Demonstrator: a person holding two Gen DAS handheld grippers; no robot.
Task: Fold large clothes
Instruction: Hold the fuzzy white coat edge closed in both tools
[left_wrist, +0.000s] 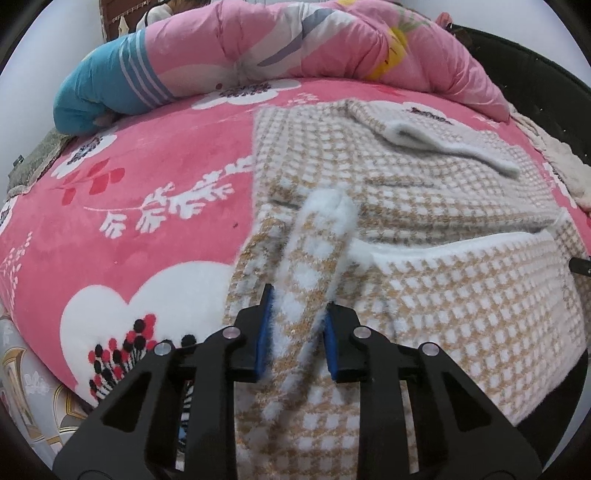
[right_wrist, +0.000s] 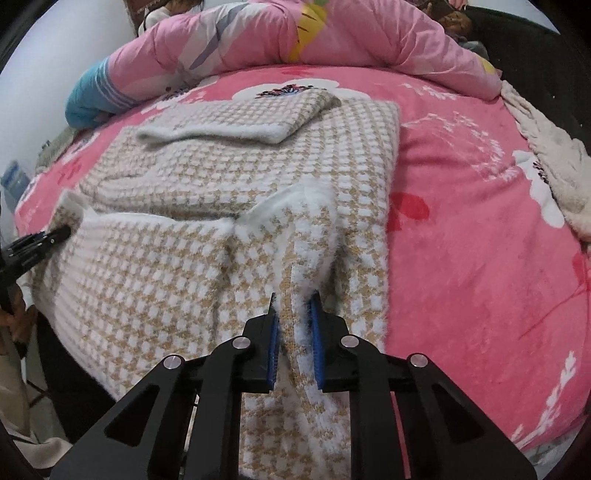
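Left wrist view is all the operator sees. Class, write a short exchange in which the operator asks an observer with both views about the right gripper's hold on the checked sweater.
Operator: Is the right gripper holding anything?
Observer: Yes, the right gripper is shut on a raised fold of the checked sweater.
Operator: What lies past that fold, on the far side from me?
Observer: The sweater's edge runs straight there, with bare pink floral blanket beside it.
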